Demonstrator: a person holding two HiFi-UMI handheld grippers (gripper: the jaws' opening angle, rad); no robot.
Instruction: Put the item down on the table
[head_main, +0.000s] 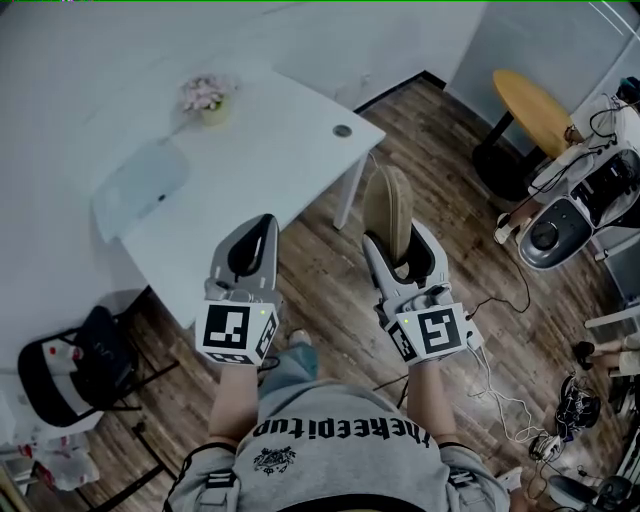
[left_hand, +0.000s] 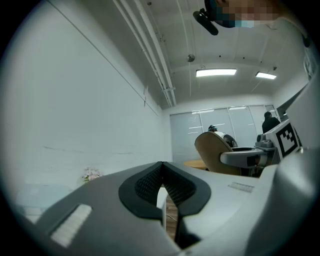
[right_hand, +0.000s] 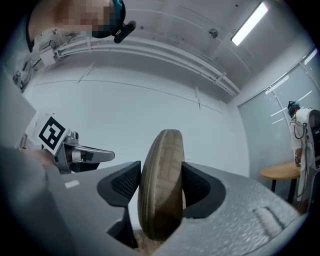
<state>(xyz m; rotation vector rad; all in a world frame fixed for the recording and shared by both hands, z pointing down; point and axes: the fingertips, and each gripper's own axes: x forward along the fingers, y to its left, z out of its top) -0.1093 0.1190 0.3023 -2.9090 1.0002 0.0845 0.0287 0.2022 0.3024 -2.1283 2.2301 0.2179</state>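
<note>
A tan woven oval pad (head_main: 388, 205) stands on edge between the pads of my right gripper (head_main: 398, 238), which is shut on it. In the right gripper view the woven pad (right_hand: 161, 150) fills the gap of the right gripper (right_hand: 160, 174), and both black pads press its sides. It is held above the wooden floor, to the right of the white table (head_main: 270, 140). My left gripper (head_main: 258, 226) hovers over the table's near corner with its jaws together and nothing in them. In the left gripper view the left gripper (left_hand: 161, 169) is shut, and the woven pad (left_hand: 212, 150) shows at the right.
On the table stand a small pot of pink flowers (head_main: 208, 95) and a pale blue tray (head_main: 140, 185). A black chair (head_main: 75, 365) is at the lower left. A round wooden table (head_main: 535, 105), a white machine (head_main: 560, 225) and cables (head_main: 500, 390) occupy the right.
</note>
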